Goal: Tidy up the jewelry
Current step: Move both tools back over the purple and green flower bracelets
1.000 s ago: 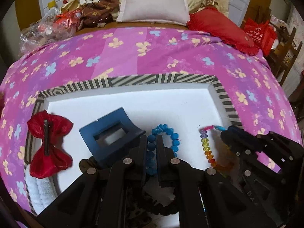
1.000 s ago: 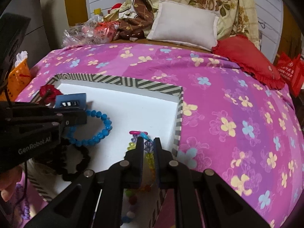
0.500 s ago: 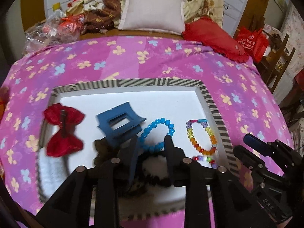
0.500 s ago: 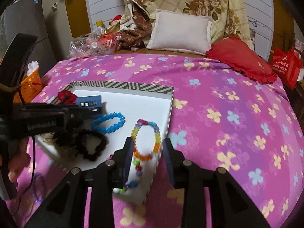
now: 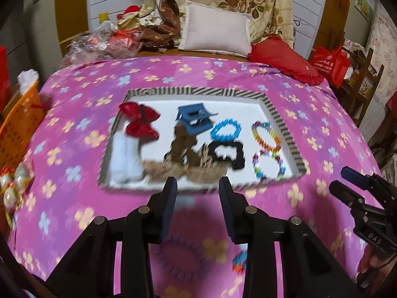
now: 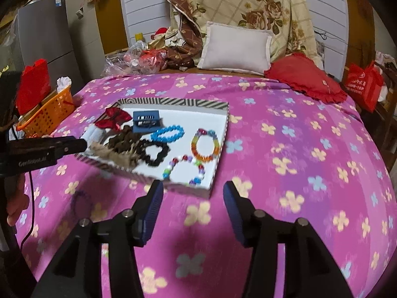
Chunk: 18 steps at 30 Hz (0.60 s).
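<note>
- Striped-rim tray (image 5: 273,106), frame centre, on the pink floral bedspread (image 5: 223,74).
- Tray contents: red bow (image 5: 140,121) at left, blue claw clip (image 5: 196,121), blue bead bracelet (image 5: 227,130), black scrunchie (image 5: 227,152), rainbow bead bracelet (image 5: 266,134) at right.
- Left gripper (image 5: 197,191), lower centre: jaws apart and opening, nothing between them.
- Right gripper (image 6: 193,196): jaws apart and opening, nothing between them.

One striped tray (image 5: 273,104), four bead bracelets (image 5: 225,130), two pillows (image 6: 235,47), one blue hair claw (image 5: 196,121), one red bow (image 5: 140,121)
</note>
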### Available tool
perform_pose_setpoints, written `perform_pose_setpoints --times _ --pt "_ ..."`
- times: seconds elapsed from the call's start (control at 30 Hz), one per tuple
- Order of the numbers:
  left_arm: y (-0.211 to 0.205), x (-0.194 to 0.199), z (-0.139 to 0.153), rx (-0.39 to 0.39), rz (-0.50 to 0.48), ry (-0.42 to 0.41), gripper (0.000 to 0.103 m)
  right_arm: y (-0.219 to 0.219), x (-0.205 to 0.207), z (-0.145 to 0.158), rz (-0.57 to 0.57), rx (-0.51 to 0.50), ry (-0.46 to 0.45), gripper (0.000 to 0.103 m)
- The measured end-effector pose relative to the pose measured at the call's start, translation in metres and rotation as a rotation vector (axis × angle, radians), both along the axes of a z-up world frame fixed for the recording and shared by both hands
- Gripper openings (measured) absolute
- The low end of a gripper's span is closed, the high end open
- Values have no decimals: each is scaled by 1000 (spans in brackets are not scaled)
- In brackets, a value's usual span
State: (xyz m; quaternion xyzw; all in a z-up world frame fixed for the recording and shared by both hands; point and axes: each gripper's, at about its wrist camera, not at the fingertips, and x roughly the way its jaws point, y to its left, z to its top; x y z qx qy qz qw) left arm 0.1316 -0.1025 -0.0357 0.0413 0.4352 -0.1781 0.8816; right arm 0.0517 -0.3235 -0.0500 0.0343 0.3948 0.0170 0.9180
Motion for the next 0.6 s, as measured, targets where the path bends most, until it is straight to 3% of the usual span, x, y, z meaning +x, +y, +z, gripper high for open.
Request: perform_pose_setpoints --times 0.4,0.6 --pt "22 -66 1 68 55 -80 30 15 -51 -10 -25 15 36 56" --pt "31 -83 1 64 76 -94 30 19 -68 -12 -33 20 40 57"
